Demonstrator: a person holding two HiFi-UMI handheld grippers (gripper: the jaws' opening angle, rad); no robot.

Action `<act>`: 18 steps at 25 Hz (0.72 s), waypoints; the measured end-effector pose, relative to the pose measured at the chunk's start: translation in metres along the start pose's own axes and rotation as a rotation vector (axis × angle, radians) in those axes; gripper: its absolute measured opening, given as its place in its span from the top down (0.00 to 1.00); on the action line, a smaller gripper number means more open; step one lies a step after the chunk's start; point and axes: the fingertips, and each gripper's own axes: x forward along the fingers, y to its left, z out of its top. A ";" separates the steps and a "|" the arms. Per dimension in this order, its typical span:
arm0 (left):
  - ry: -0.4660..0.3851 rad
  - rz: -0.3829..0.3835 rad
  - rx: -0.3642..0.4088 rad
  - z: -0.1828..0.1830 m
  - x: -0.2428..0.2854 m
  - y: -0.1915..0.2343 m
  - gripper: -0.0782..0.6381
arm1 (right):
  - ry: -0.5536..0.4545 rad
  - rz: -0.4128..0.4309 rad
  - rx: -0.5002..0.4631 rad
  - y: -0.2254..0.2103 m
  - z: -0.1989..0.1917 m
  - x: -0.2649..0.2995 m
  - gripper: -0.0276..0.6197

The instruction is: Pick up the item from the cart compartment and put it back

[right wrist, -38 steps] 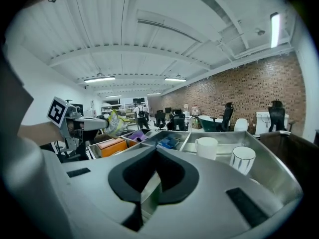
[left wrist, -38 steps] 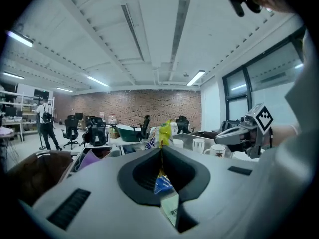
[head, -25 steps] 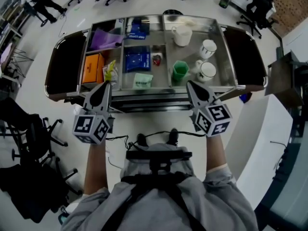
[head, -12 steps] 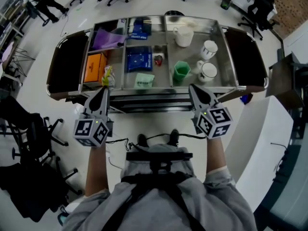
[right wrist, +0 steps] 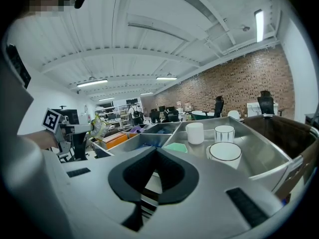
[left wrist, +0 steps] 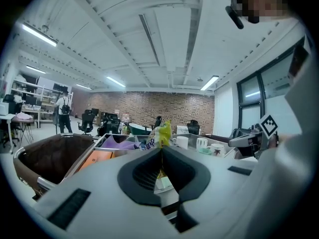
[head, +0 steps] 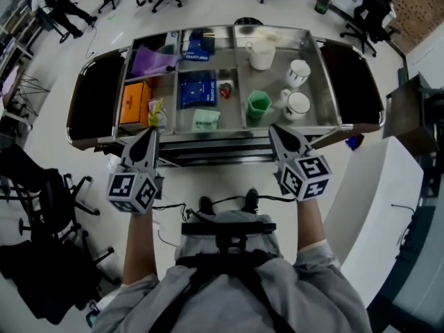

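Note:
A crinkled yellow-green snack packet [head: 157, 113] hangs over the cart's front edge, beside the orange box [head: 134, 103]. My left gripper [head: 150, 132] is shut on its lower end. In the left gripper view the packet [left wrist: 163, 132] sticks up from between the closed tips of that gripper [left wrist: 161, 151]. My right gripper [head: 272, 127] is shut with nothing in it, just short of the cart's front rim near the green cup [head: 259, 104]. In its own view the right gripper [right wrist: 156, 149] points at the mug compartment.
The steel cart [head: 326, 127] holds a purple bag [head: 152, 60], blue coffee packs [head: 198, 87], a pale green pouch [head: 206, 119], a white jug [head: 261, 53] and two white mugs [head: 298, 104]. Brown bins flank it. Office chairs stand left, a white desk [head: 374, 200] right.
Both grippers have drawn back slightly toward me. The left one keeps the packet in its jaws. Nothing in the cart has moved.

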 end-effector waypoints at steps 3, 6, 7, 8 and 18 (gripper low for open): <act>-0.002 -0.023 0.023 0.006 0.009 -0.003 0.87 | 0.005 0.009 -0.014 0.003 0.003 0.006 0.94; 0.007 -0.036 0.057 0.013 0.021 -0.003 0.87 | 0.011 0.020 -0.039 0.007 0.010 0.015 0.94; 0.011 -0.039 0.067 0.015 0.026 -0.003 0.87 | 0.013 0.024 -0.049 0.009 0.013 0.018 0.94; 0.015 -0.045 0.077 0.018 0.031 -0.003 0.87 | 0.014 0.029 -0.058 0.010 0.016 0.022 0.94; 0.065 -0.119 0.210 0.040 0.092 -0.009 0.87 | 0.050 0.077 -0.121 0.028 0.037 0.066 0.94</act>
